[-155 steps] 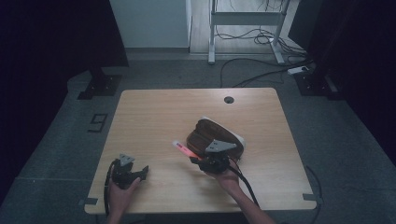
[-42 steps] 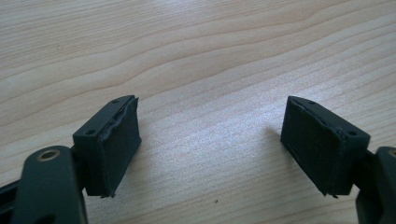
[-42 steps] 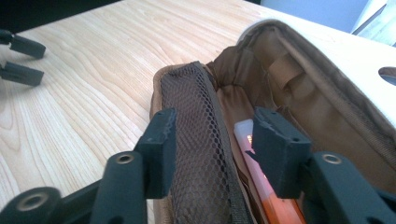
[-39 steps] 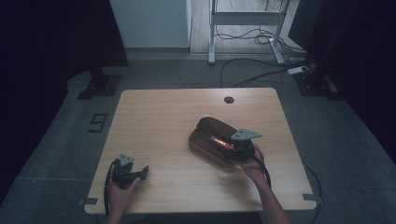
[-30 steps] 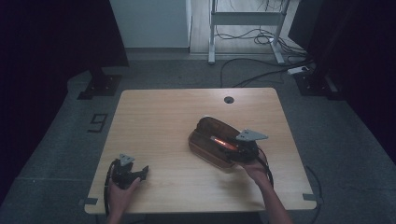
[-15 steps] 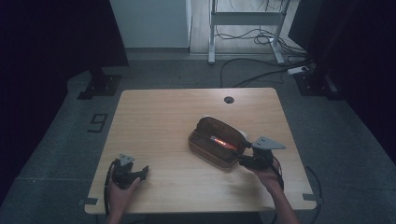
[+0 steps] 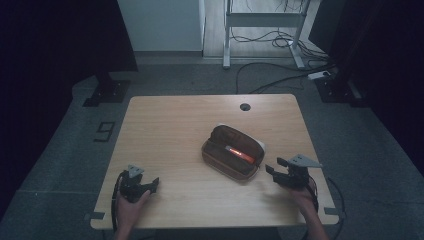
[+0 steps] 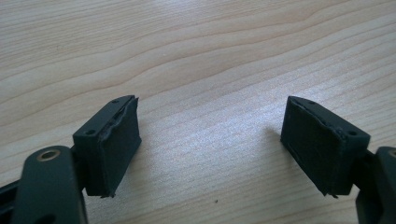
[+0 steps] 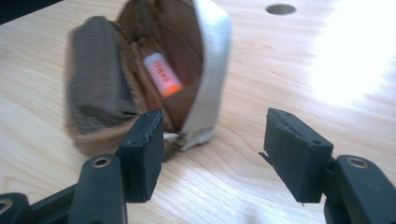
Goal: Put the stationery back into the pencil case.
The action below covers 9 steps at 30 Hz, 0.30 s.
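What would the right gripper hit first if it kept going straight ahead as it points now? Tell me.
Most likely the near end of the open pencil case: it lies just ahead of the right gripper, whose fingers stand open and empty. Depth is hard to judge.

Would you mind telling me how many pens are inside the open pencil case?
1: an orange pen lies inside the open brown pencil case at mid-table. Others could be hidden under the case's folds.
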Motion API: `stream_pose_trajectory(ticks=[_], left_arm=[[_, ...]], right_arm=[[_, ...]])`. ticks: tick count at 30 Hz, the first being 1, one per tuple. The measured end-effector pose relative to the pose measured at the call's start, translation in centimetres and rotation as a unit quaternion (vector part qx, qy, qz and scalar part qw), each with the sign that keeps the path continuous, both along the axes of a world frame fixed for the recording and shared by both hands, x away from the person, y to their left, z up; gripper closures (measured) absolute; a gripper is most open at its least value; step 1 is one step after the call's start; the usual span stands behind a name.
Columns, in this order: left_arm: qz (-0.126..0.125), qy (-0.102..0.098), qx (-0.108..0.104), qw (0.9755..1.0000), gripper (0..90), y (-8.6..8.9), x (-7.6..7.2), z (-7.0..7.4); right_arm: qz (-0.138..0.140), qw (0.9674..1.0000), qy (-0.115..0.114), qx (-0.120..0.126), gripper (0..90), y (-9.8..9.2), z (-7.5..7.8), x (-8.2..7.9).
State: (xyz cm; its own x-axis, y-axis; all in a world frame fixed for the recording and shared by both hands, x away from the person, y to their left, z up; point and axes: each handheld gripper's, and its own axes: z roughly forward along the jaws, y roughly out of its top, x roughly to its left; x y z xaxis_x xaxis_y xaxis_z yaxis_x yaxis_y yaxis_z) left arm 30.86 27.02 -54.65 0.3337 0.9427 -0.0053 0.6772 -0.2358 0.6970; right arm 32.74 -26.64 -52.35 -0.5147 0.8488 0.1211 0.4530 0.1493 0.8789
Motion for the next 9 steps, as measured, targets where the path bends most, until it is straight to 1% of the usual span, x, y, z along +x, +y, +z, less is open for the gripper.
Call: stream_pose_trajectory(ticks=[2,5,7,9], left_arm=[[0.0,0.0,0.0,1.0,19.5,0.0,0.0,0.0],[0.0,0.0,0.0,1.0,19.5,0.0,0.0,0.0],[0.0,0.0,0.0,1.0,19.6,0.0,0.0,0.0],[0.0,0.0,0.0,1.0,19.6,0.0,0.0,0.0]], right_arm=[[-0.004,1.0,0.003,0.0,36.7,-0.1,-0.2,0.1],[-0.004,1.0,0.005,-0.007,35.8,0.0,-0.5,0.2],[-0.001,0.9998,0.012,-0.015,34.9,0.1,-0.8,0.4],[0.001,0.9994,0.023,-0.025,34.4,0.4,-1.2,0.5]])
